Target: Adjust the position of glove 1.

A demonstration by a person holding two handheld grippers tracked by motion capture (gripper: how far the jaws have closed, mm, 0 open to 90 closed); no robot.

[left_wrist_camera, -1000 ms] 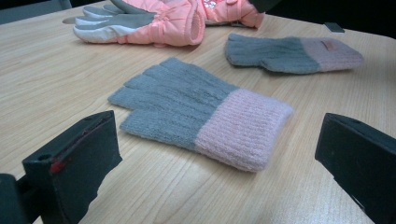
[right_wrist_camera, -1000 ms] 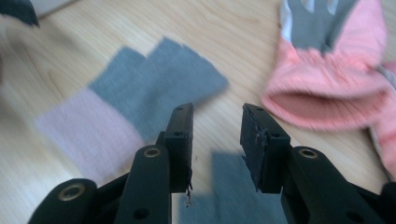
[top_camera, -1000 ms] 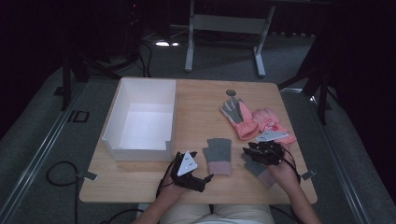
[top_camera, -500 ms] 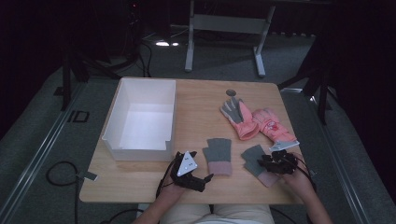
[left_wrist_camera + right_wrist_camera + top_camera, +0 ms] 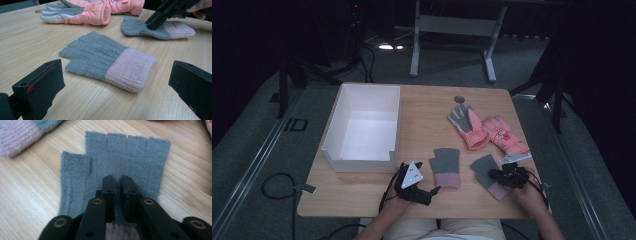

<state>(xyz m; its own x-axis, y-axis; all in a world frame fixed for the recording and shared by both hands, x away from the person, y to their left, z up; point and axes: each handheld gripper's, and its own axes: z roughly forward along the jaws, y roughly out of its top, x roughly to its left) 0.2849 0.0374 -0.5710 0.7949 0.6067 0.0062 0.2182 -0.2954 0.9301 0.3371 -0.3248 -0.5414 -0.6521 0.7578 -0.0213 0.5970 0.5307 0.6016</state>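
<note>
The right gripper [image 5: 117,180], jaws just closing, pinches the grey knit glove [image 5: 120,157] lying flat, fingers pointing away from the person. The left gripper [image 5: 117,95] rests wide open.

Table [image 5: 422,107]: light wood top, rounded corners, grain running front to back; small dark round mark [image 5: 459,99] near far edge. Surface evenly lit from above, no hard shadows.

Floor [image 5: 272,150]: grey-green carpet, visible on all sides of table. Pale metal rail [image 5: 249,167] set in floor at left, running diagonally; second rail at right. Black cable [image 5: 274,187] looped on carpet, front left.

Beyond table: grey metal stand [image 5: 452,25], crossbar on two legs w/ flat feet. Bright light patch [image 5: 392,47] on floor beside it. Dark tripod legs [image 5: 287,80] at left, similar at right.

Rear of room and far right: unlit, near black, walls not discernible.
</note>
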